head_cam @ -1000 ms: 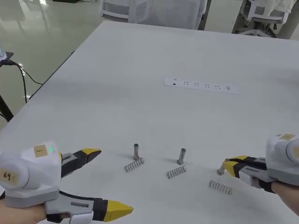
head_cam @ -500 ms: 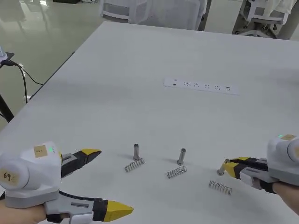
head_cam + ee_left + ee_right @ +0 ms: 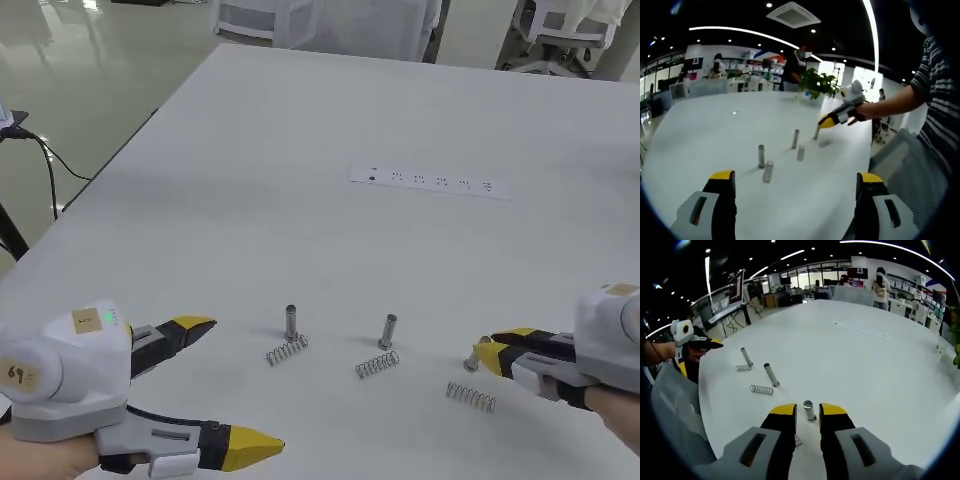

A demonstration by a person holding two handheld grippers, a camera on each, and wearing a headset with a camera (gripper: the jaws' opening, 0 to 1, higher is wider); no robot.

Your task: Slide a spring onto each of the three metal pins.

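Jaws on the right gripper (image 3: 494, 351) are narrow, with the right pin (image 3: 810, 411) upright between the tips and a slim gap on either side. Right spring (image 3: 470, 397) lies just below it, lower right of the head view. Middle pin (image 3: 389, 330) and left pin (image 3: 291, 320) stand at lower centre, each with a spring just beside its base: middle spring (image 3: 377, 365), left spring (image 3: 287, 350). Left gripper (image 3: 225, 385), lower left, jaws wide, holding nothing. White tabletop (image 3: 300, 200); power strip (image 3: 430, 183) upper centre.
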